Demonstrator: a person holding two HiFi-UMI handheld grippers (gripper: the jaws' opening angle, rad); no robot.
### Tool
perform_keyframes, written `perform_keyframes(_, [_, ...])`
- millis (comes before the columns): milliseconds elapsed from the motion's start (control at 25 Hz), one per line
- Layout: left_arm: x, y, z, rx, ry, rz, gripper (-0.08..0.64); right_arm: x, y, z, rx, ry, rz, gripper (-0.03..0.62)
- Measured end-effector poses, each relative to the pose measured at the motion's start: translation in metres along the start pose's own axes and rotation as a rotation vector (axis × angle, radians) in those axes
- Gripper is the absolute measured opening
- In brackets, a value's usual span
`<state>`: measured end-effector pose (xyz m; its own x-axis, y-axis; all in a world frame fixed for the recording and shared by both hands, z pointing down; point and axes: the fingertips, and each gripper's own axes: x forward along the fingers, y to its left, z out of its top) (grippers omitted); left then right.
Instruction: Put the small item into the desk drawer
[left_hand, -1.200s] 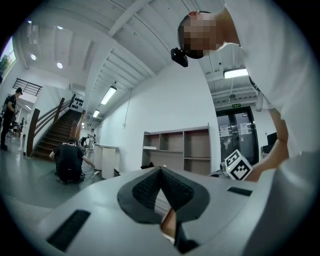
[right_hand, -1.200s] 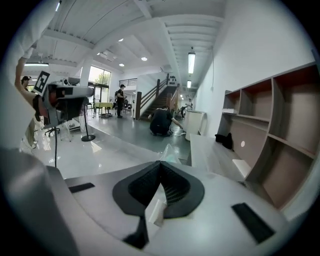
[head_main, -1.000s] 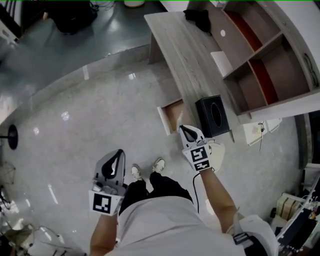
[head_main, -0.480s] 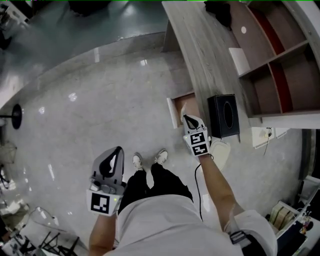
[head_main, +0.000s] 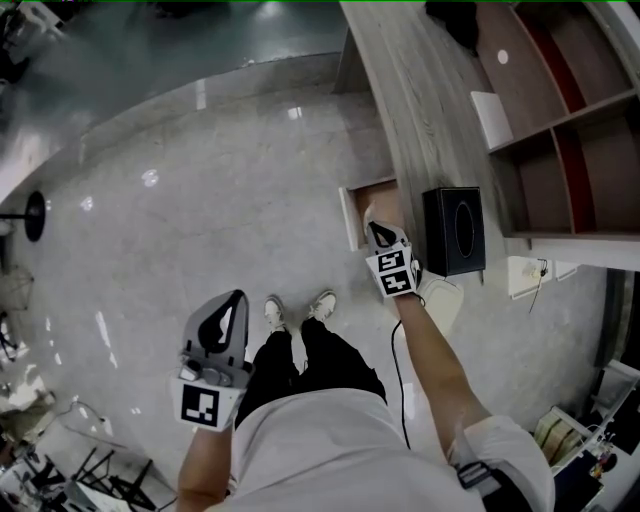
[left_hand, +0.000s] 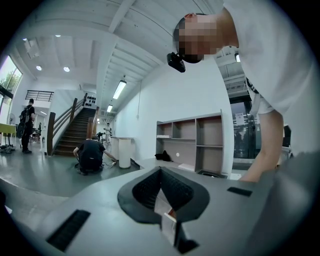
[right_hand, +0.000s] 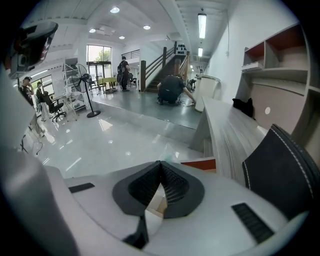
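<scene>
The desk drawer (head_main: 349, 217) stands pulled open from the grey wooden desk (head_main: 410, 110); its orange-lined edge (right_hand: 200, 164) shows just past my right jaws. My right gripper (head_main: 378, 231) hovers over the drawer's near right part, jaws shut (right_hand: 160, 163), and I see nothing held. My left gripper (head_main: 238, 301) hangs low at my left side above the floor, far from the desk, its jaw tips together (left_hand: 160, 169). I cannot make out any small item in any view.
A black tissue box (head_main: 455, 232) sits on the desk's near end, right of the drawer. A shelf unit (head_main: 560, 130) stands on the desk's far side, with a white sheet (head_main: 490, 116) and dark cloth (head_main: 455, 20). A person crouches by a white bin (right_hand: 174, 90).
My right gripper has moved forward from the drawer's near edge to over its opening. The left gripper has kept its place at my side.
</scene>
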<state>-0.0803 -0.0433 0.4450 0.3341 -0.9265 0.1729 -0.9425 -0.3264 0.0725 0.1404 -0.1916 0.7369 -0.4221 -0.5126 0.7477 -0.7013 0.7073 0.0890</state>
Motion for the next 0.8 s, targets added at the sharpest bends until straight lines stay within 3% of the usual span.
perform_keyframes(480, [-0.011, 0.009, -0.017, -0.012, 0.044, 0.074, 0.017, 0.057, 0.002, -0.028, -0.073, 0.108, 0.039, 0.023])
perform_keyframes(800, [-0.02, 0.015, -0.028, -0.027, 0.071, 0.117, 0.017, 0.081, -0.002, -0.053, -0.061, 0.204, 0.029, 0.023])
